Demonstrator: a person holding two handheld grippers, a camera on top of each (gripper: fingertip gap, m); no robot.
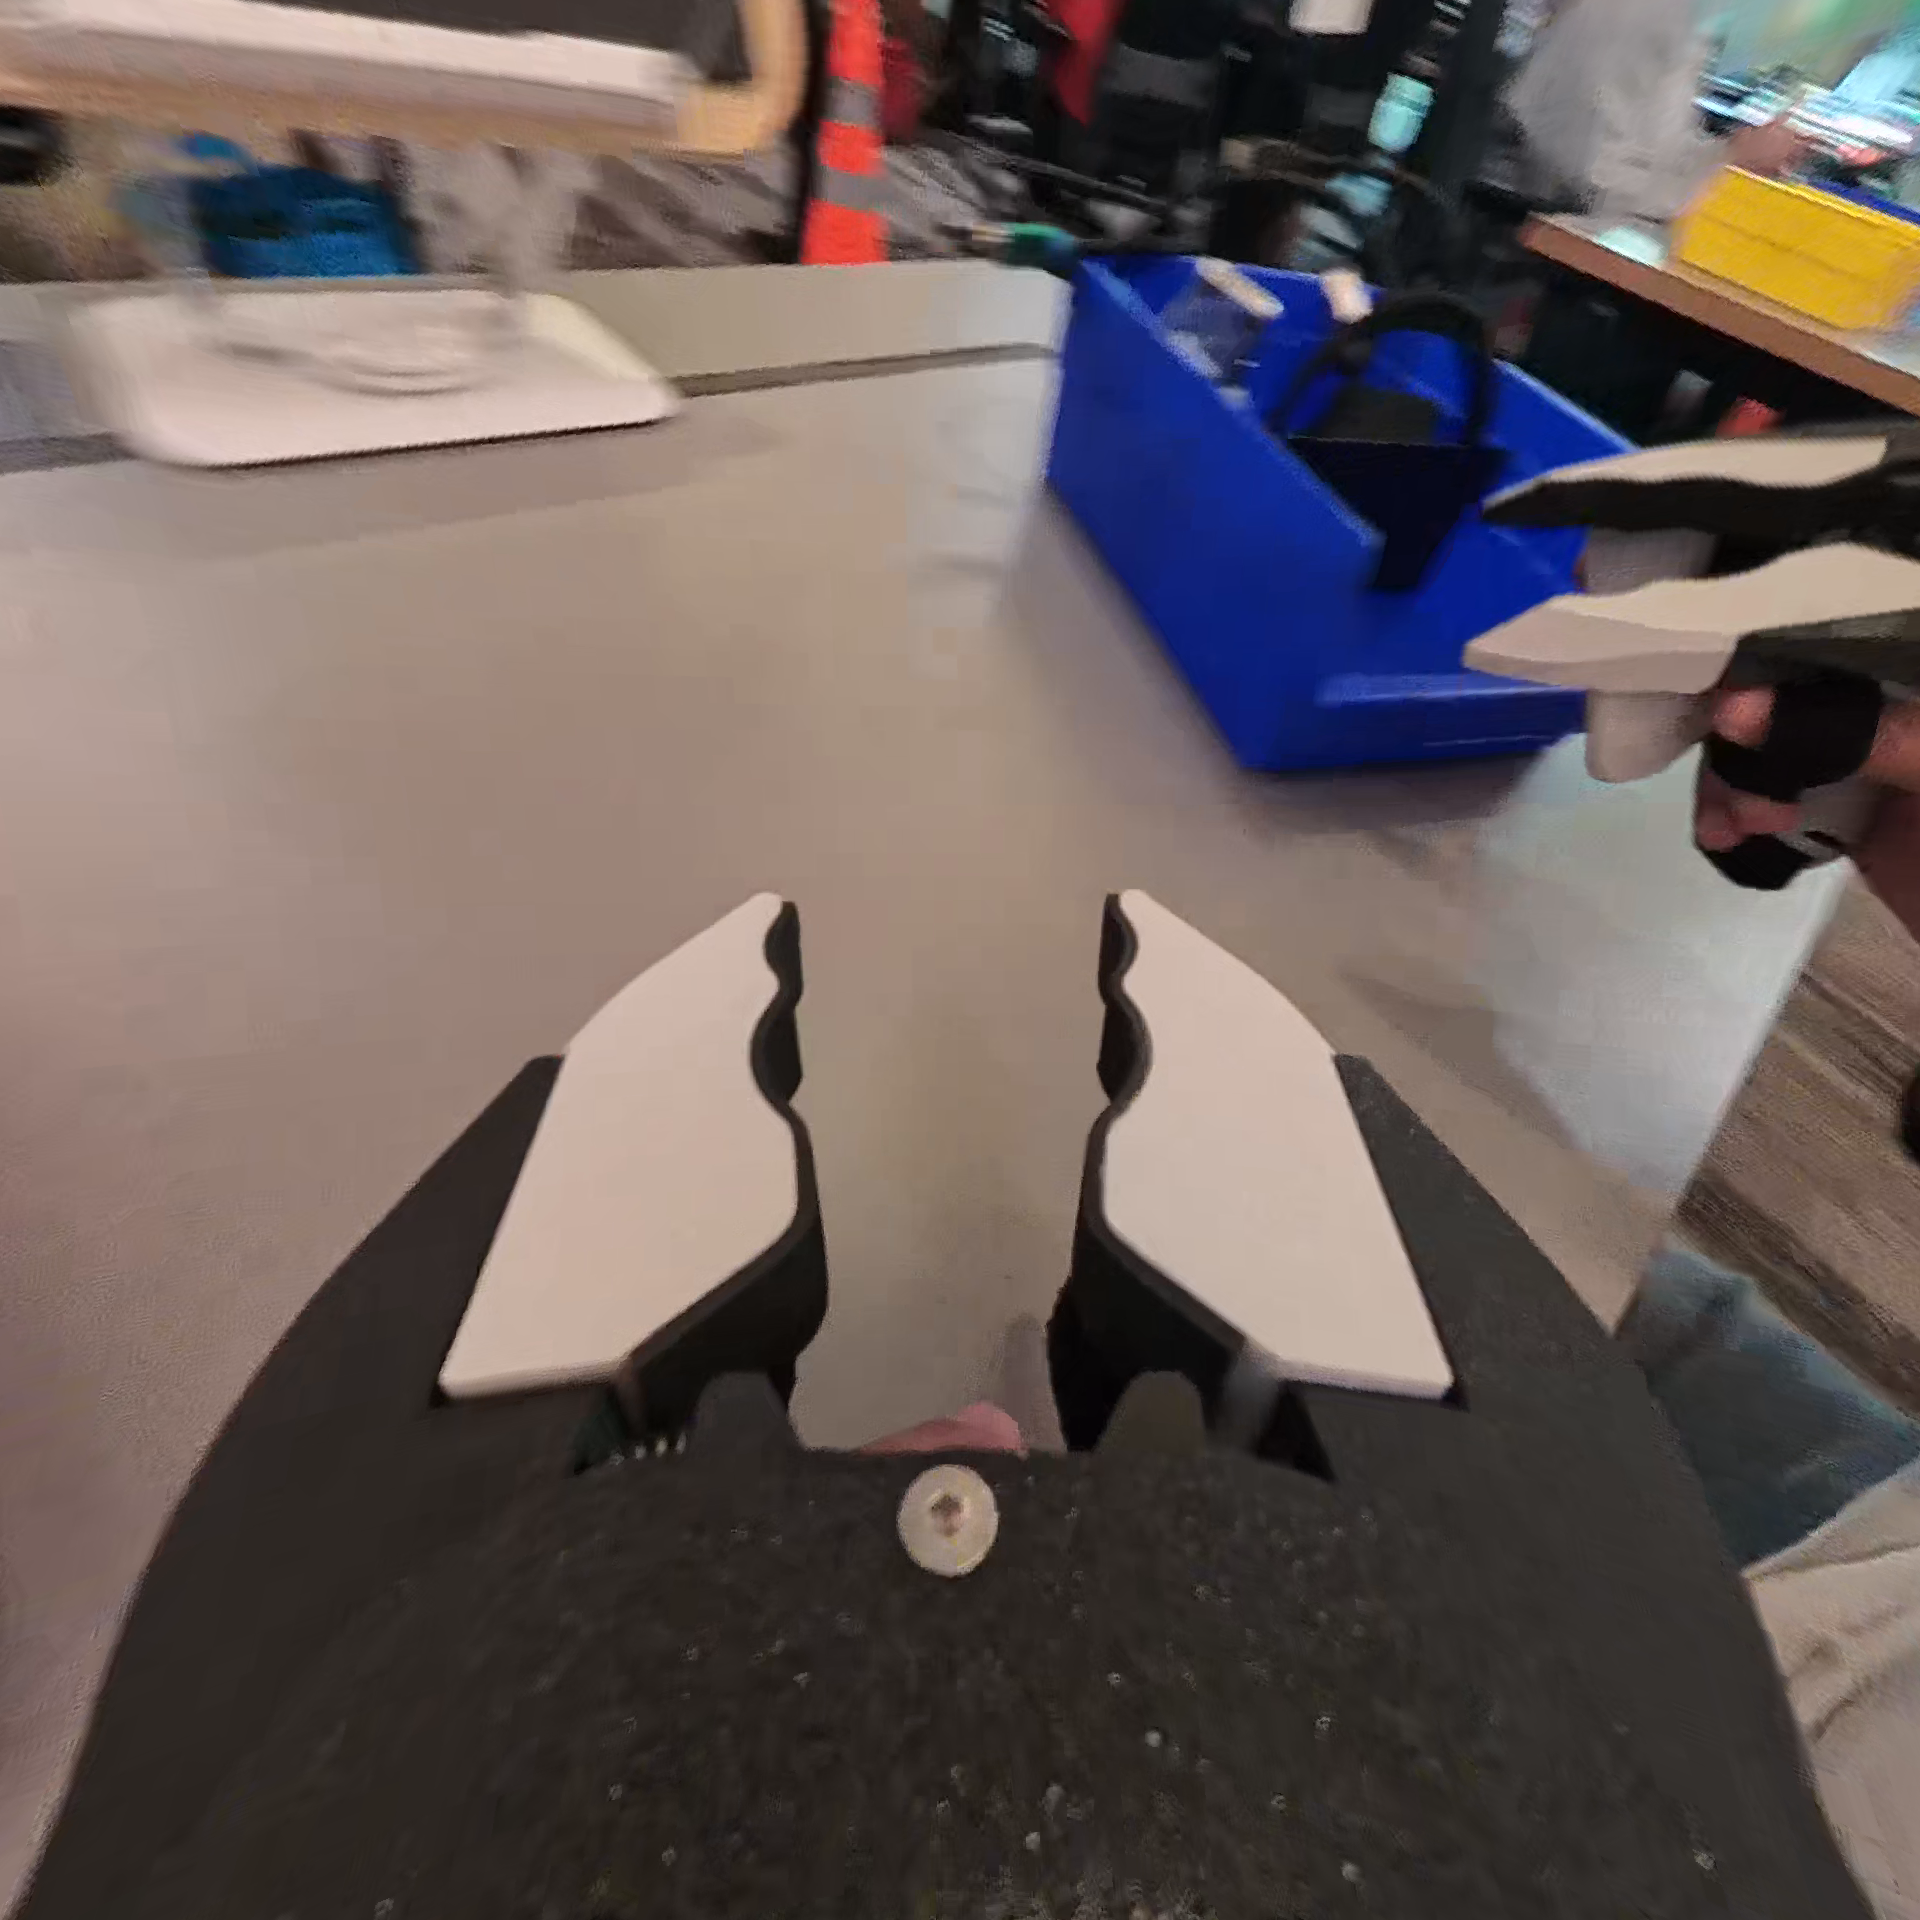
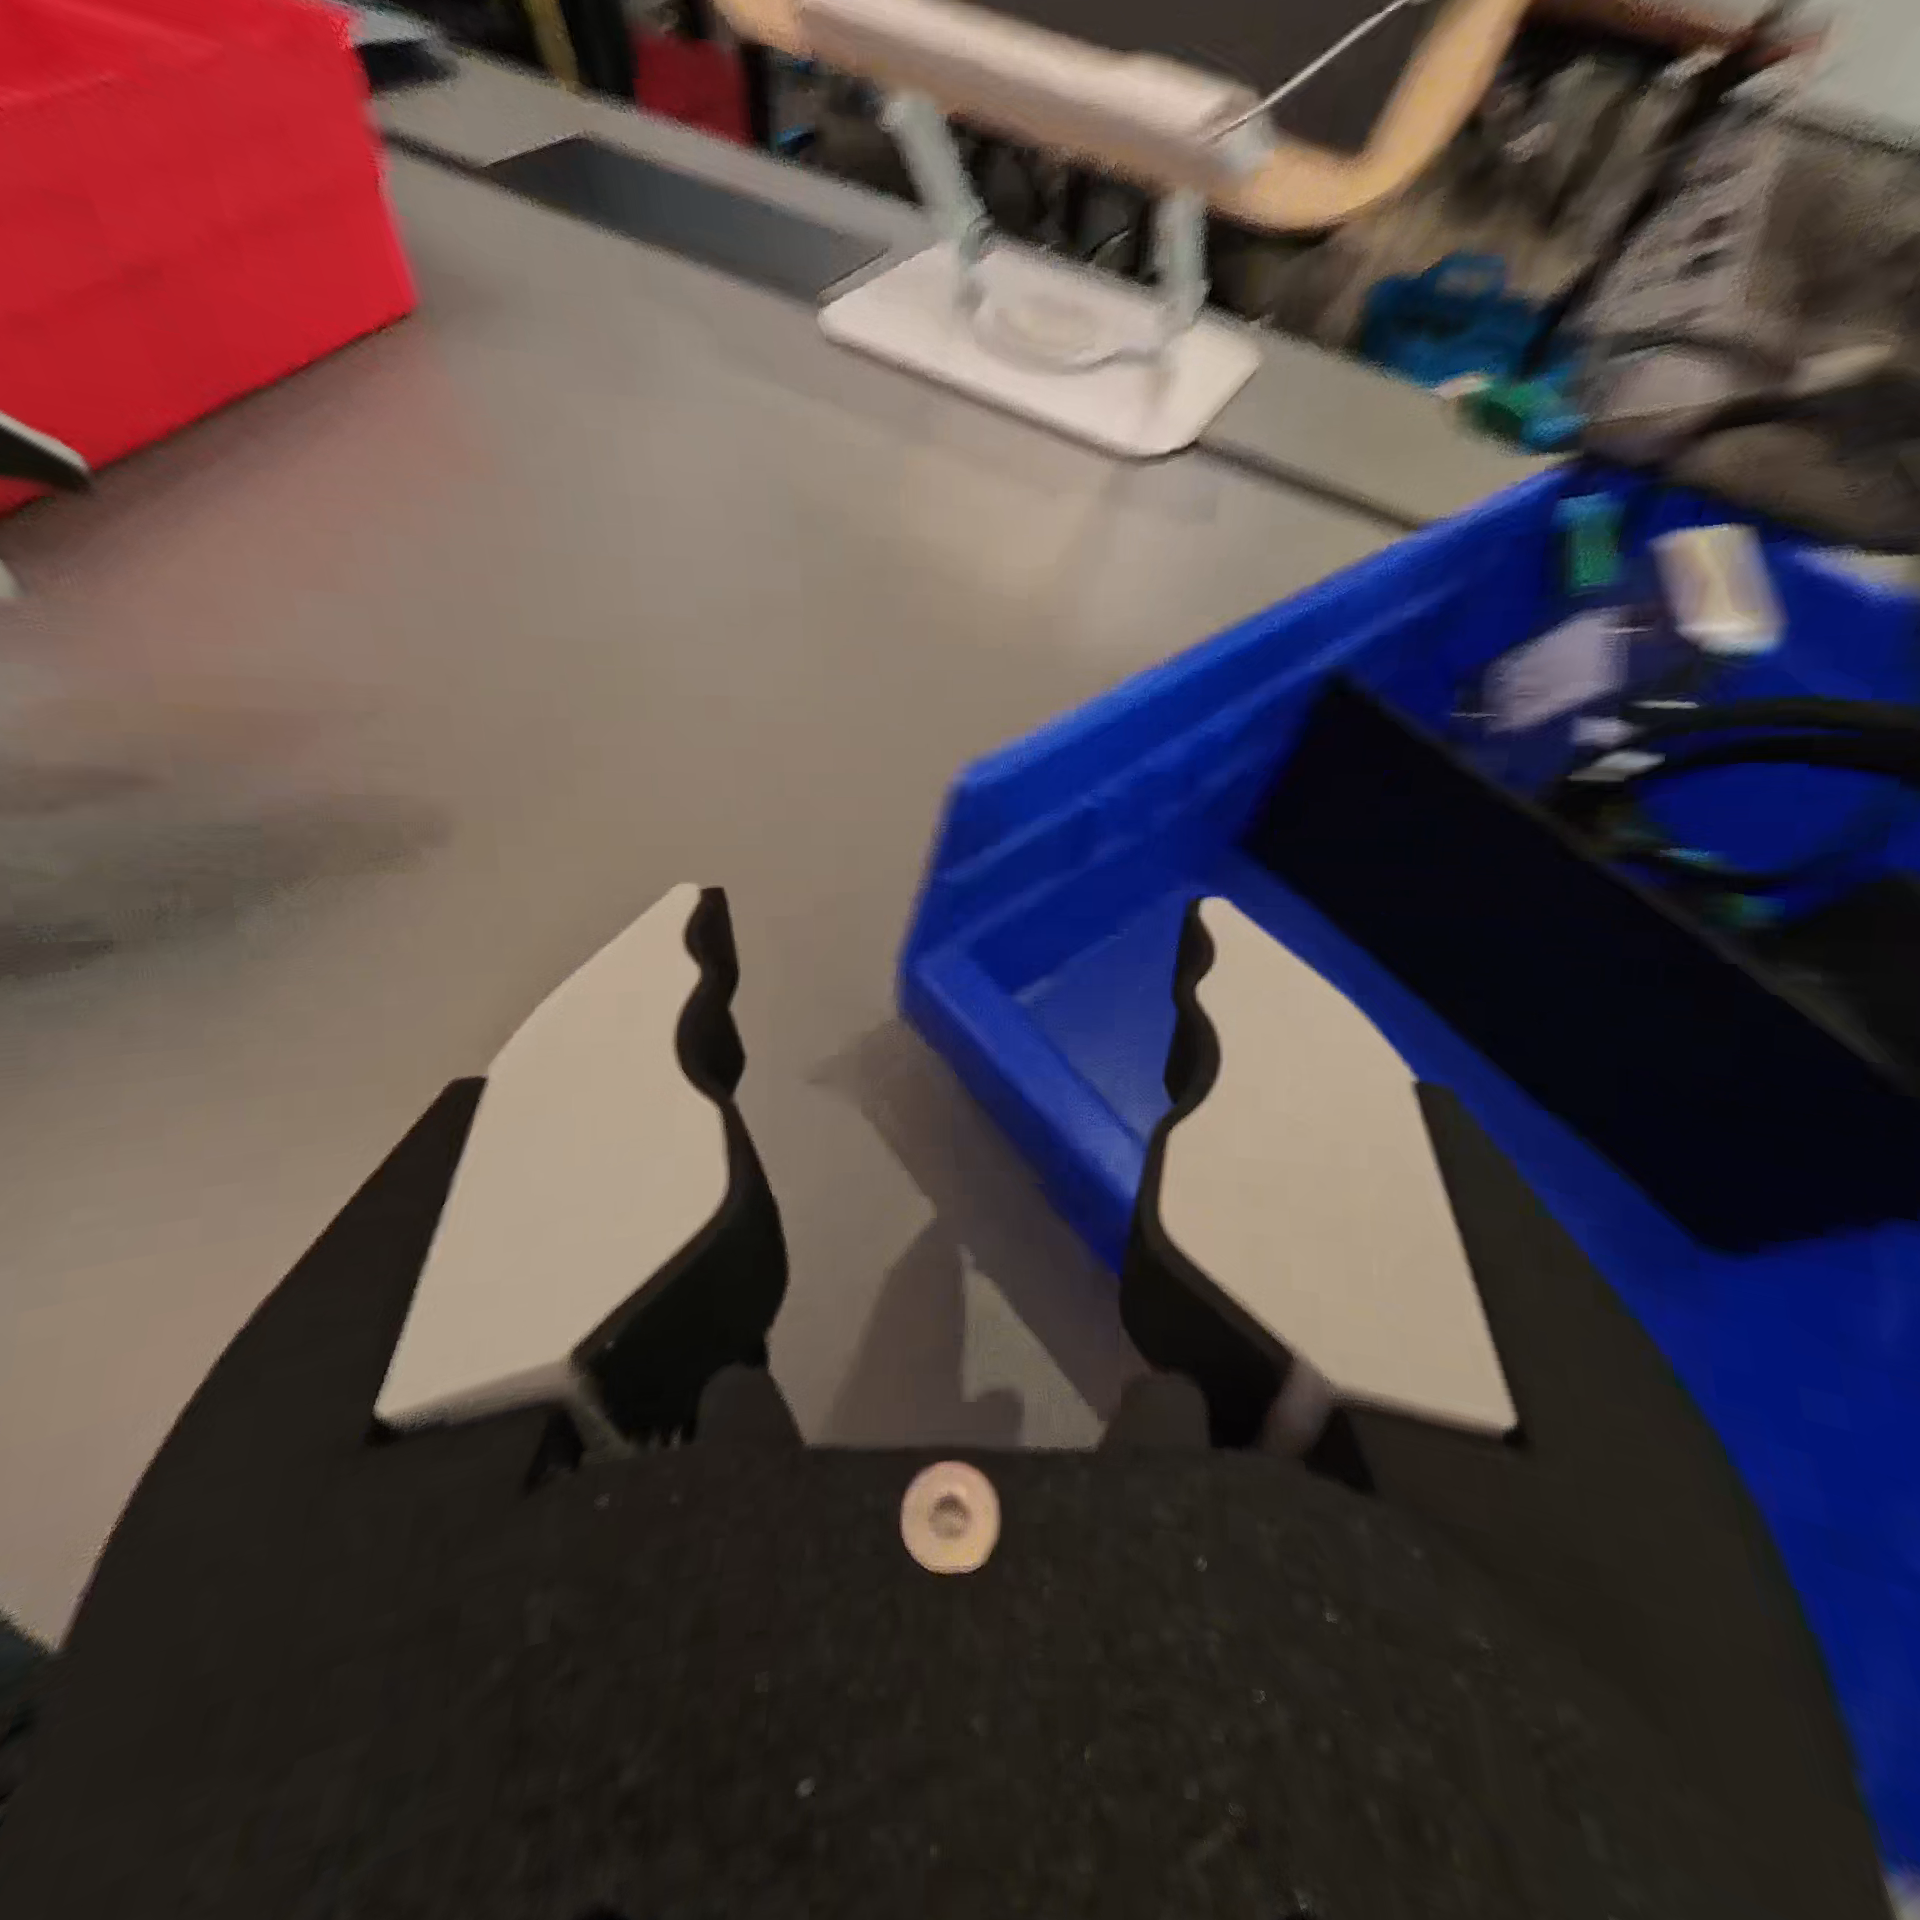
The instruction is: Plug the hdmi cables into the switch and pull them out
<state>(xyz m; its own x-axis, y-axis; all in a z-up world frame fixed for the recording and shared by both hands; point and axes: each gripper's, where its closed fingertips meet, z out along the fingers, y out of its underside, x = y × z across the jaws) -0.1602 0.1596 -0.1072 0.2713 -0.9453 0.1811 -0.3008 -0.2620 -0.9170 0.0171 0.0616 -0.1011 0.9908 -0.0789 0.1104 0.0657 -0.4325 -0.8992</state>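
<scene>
Writing: no brand, label or lettering could be read anywhere; both views were motion-blurred.
Landmark: one blue bin [image 1: 1226,582] stood on the grey surface [image 1: 520,779], with a dark divider [image 2: 1538,997] across its inside.
HDMI cables: black cables [image 2: 1766,790] lay coiled inside the blue bin beyond the divider; their number could not be told through the blur.
Switch: could not be picked out; small pale and green items in the blue bin's far end were too blurred to name.
Left gripper [image 1: 951,914]: one, over bare surface well apart from the blue bin on its left side, fingers spread with a clear gap, holding nothing.
Right gripper [image 2: 956,904]: one, at the blue bin's near corner, fingers parted wide and empty, one finger over the bin's wall.
Hand [image 1: 1787,769]: one, in a black fingerless glove, gripping the right gripper's handle in front of the blue bin.
Red bin [image 2: 177,229]: one, far to the left of the blue bin.
White stand base [image 2: 1039,353]: one, behind the blue bin at the surface's far edge.
Yellow bin [image 1: 1797,239]: one, on another table behind the blue bin.
</scene>
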